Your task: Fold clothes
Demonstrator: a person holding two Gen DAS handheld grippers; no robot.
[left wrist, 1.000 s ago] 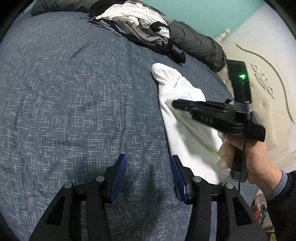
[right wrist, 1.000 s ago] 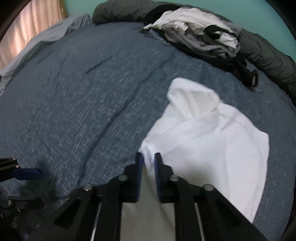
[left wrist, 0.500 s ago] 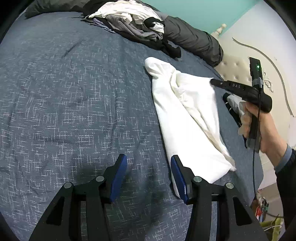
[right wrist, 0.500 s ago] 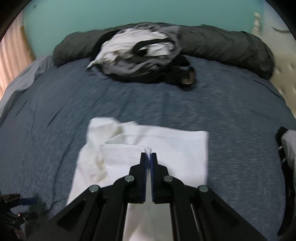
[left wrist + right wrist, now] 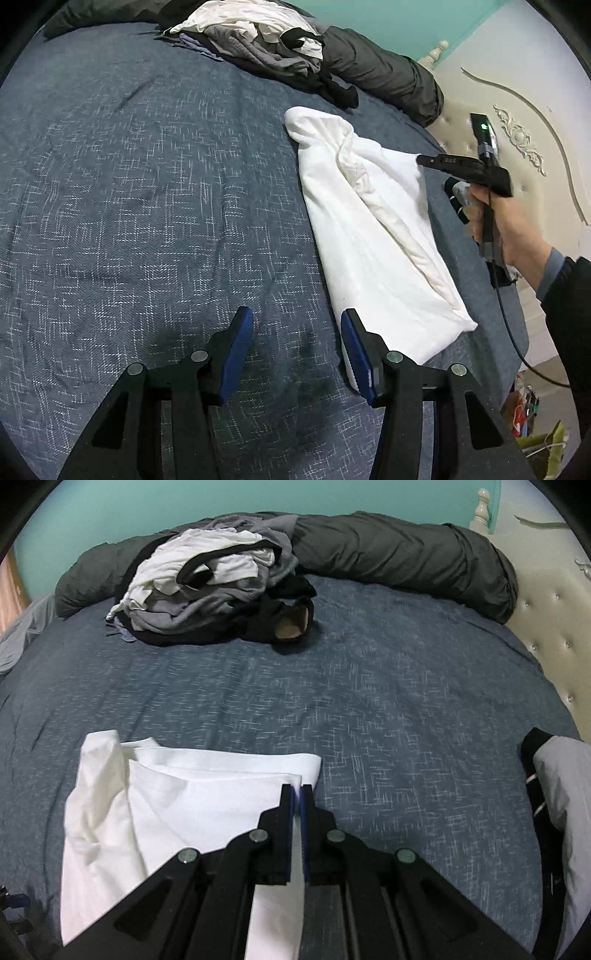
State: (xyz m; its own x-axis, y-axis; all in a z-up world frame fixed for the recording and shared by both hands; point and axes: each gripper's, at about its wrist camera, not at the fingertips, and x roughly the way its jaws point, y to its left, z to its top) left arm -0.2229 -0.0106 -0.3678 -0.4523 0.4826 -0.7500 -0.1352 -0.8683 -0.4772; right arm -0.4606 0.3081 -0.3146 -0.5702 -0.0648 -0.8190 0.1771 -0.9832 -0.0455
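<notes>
The bed (image 5: 369,701), under a blue flecked cover, carries everything: a dark rolled duvet (image 5: 388,557) along its far edge, a heap of unfolded clothes (image 5: 207,590) in front of that, and the white garment (image 5: 369,236) lying towards the near right edge by the headboard. The garment's long axis runs from the far middle of the bed down to the near right edge, just beside the left claw (image 5: 295,347), which hangs released over bare cover with its right finger at the cloth's near end. The right claw (image 5: 297,797) is clenched on the garment's far corner, so the right hand (image 5: 513,236) is the one placed to carry the fold. Only the right wrist view shows the layered folded edge at that corner and another pale item (image 5: 565,794) at the right edge; only the left view shows the garment's full length.
</notes>
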